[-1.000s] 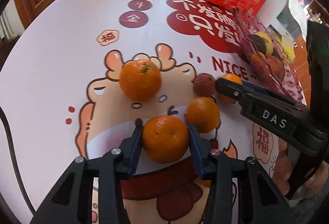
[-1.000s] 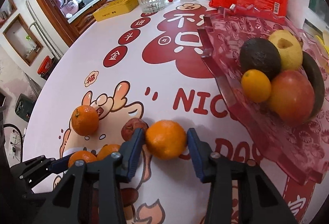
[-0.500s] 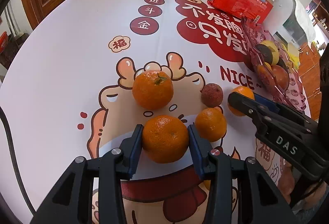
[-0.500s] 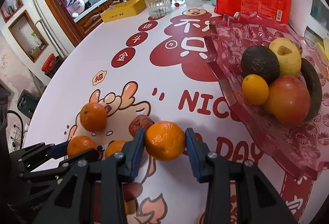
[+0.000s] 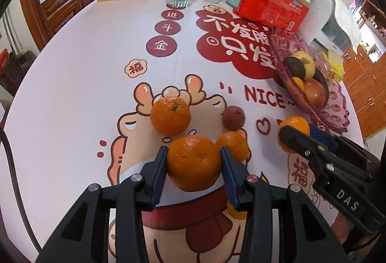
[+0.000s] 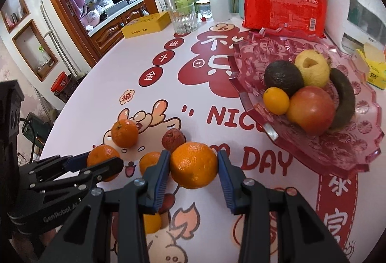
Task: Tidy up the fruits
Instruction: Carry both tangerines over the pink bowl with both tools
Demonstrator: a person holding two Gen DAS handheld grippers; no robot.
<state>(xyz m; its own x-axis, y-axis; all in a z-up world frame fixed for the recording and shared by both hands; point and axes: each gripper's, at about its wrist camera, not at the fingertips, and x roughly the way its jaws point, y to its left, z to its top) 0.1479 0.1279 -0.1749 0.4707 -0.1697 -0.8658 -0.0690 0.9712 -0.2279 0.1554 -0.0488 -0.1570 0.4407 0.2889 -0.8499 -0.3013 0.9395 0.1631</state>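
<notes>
My left claw (image 5: pixel 194 162) pinches one orange (image 5: pixel 194 162) above the tablecloth (image 5: pixel 72 94). My right claw (image 6: pixel 193 165) pinches another orange (image 6: pixel 193 165), near the pink fruit tray (image 6: pixel 361 137). Two oranges and a small dark red fruit (image 5: pixel 232 117) lie on the cloth.

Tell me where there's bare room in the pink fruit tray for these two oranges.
The pink tray is bare on its near-left side, between its rim and the avocado, and along the front edge below the red apple. The middle is crowded with fruit.
</notes>
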